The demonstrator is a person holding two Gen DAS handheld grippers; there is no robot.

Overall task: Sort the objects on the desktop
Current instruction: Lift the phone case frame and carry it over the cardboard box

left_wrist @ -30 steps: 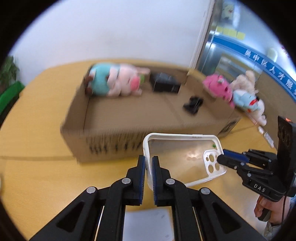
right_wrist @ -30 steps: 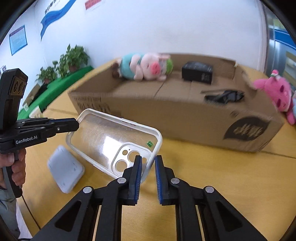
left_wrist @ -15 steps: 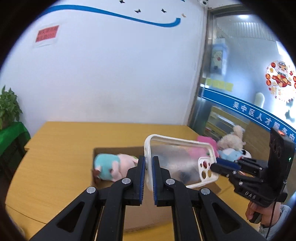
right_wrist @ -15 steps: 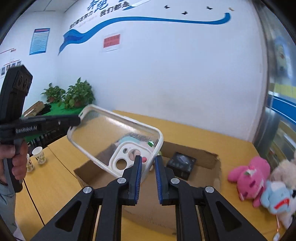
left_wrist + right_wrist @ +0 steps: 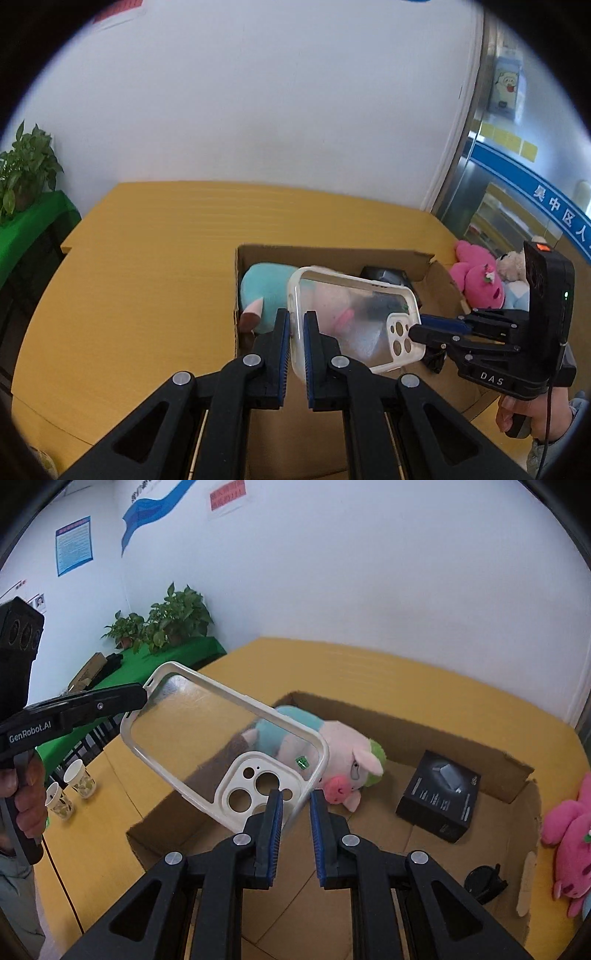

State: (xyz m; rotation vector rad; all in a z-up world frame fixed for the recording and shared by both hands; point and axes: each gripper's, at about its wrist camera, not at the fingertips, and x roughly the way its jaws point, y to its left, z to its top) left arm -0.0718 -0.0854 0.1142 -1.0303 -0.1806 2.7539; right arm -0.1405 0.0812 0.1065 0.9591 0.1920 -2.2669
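A clear phone case with a white rim [image 5: 354, 317] hangs in the air over the open cardboard box [image 5: 332, 254]. My left gripper [image 5: 295, 328] is shut on its plain end. My right gripper [image 5: 296, 805] holds its camera-cutout end [image 5: 258, 782], jaws narrow around the rim. The case [image 5: 221, 738] also shows in the right wrist view, tilted, above the box [image 5: 406, 723]. In the box lie a pig plush with a teal body [image 5: 332, 753], a black carton [image 5: 439, 795] and a small black object [image 5: 484, 882].
Pink [image 5: 480, 280] and beige plush toys sit on the yellow table [image 5: 147, 258] right of the box. Two paper cups [image 5: 70, 790] stand at the table's left edge. Potted plants [image 5: 162, 624] on a green-covered stand are beyond it. A white wall is behind.
Both grippers lifted the case from low in front of the box to above its open top. The views now look down into the box.
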